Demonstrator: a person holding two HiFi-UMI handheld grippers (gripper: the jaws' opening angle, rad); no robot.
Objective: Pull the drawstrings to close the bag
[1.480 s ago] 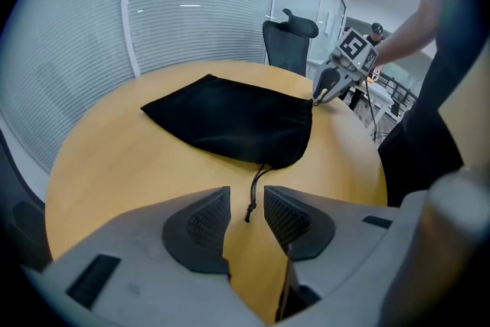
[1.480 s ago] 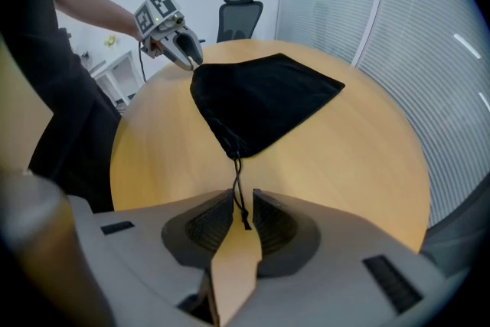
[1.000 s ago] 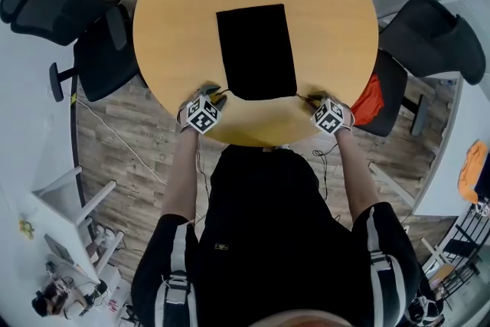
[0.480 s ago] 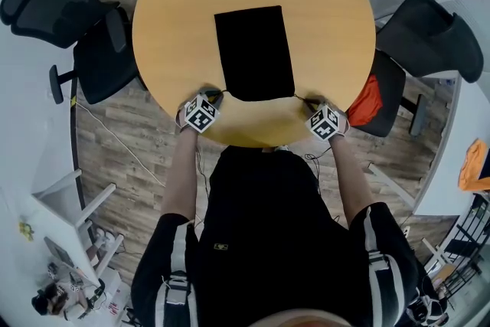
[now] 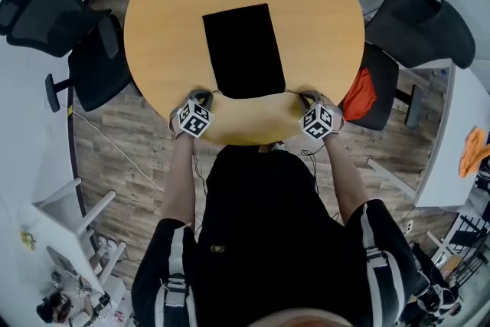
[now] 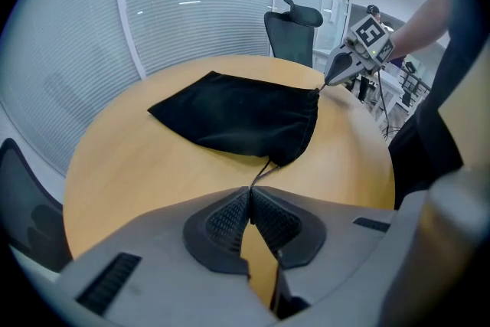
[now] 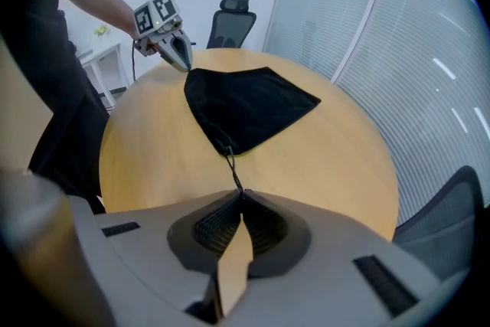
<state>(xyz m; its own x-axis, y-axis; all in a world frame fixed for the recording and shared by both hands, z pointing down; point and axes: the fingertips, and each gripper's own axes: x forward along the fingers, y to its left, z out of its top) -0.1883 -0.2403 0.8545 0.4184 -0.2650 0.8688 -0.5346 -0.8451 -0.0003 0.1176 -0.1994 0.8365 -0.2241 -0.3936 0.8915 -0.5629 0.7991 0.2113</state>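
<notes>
A flat black drawstring bag (image 5: pixel 243 50) lies on the round wooden table (image 5: pixel 321 11), its mouth toward the near edge. At the bag's near-left corner my left gripper (image 5: pixel 204 97) is shut on the left drawstring (image 6: pixel 262 170), which runs taut from the bag (image 6: pixel 237 115) to the jaw tips (image 6: pixel 249 195). My right gripper (image 5: pixel 305 98) sits at the near-right corner, shut on the right drawstring (image 7: pixel 232 168), which leads from the bag (image 7: pixel 245 105) into the jaw tips (image 7: pixel 240 197). Each gripper view shows the opposite gripper at the bag's far corner (image 6: pixel 344 65) (image 7: pixel 174 42).
Black office chairs stand left (image 5: pixel 65 23) and right (image 5: pixel 417 31) of the table; an orange cloth (image 5: pixel 360 96) lies on the right chair's seat. White desks sit at the lower left (image 5: pixel 46 218) and right (image 5: pixel 448 149). Glass walls with blinds (image 6: pixel 191 4) ring the far side.
Both grippers have drawn slightly apart and toward the near edge, tightening the strings. The whole scene has shifted a little left in the head view.
</notes>
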